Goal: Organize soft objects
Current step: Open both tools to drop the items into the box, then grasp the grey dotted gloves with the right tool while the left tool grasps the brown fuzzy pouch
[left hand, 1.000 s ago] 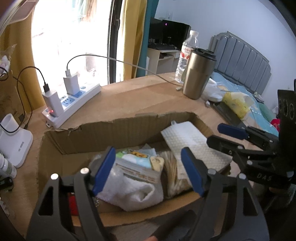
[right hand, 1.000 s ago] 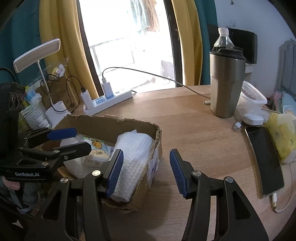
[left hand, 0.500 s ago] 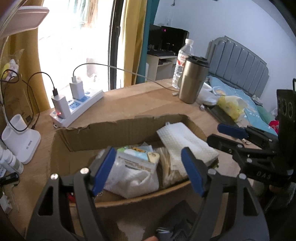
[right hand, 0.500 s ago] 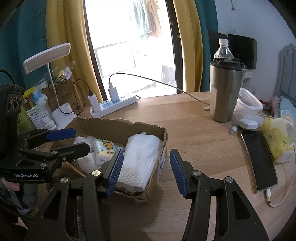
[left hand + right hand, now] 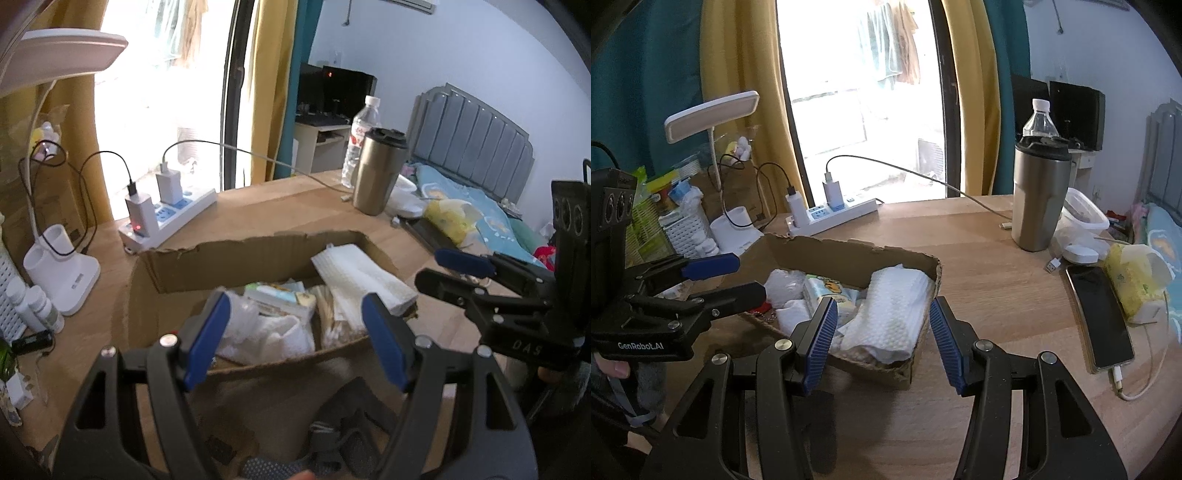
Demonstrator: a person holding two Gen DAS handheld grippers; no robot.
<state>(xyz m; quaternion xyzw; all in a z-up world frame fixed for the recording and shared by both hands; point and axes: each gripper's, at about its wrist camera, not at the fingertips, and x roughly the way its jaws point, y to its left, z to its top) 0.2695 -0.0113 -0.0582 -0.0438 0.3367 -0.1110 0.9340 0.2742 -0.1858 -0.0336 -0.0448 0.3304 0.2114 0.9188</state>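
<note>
A torn cardboard box (image 5: 236, 258) (image 5: 849, 254) sits on the wooden desk. It holds a folded white textured cloth (image 5: 362, 273) (image 5: 897, 306), a white towel (image 5: 273, 336) (image 5: 790, 314), a tissue pack with a cartoon print (image 5: 280, 295) (image 5: 827, 291) and a clear bag. My left gripper (image 5: 295, 339) is open and empty, held back above the box's near edge. My right gripper (image 5: 882, 339) is open and empty, in front of the box's right end. Each gripper shows in the other's view, the right (image 5: 447, 269) and the left (image 5: 727, 277).
A power strip (image 5: 834, 214) with chargers and cables lies behind the box. A steel tumbler (image 5: 1039, 199), a water bottle (image 5: 1039, 118), a phone (image 5: 1100, 314), a yellow tissue pack (image 5: 1130, 284) and a plastic tub (image 5: 1082, 218) stand at the right. A desk lamp (image 5: 713, 114) and white holders (image 5: 59, 266) stand at the left.
Both grippers have pulled back and up from the box, so it looks smaller and farther. Both stay open and empty. The things in the box have not moved.
</note>
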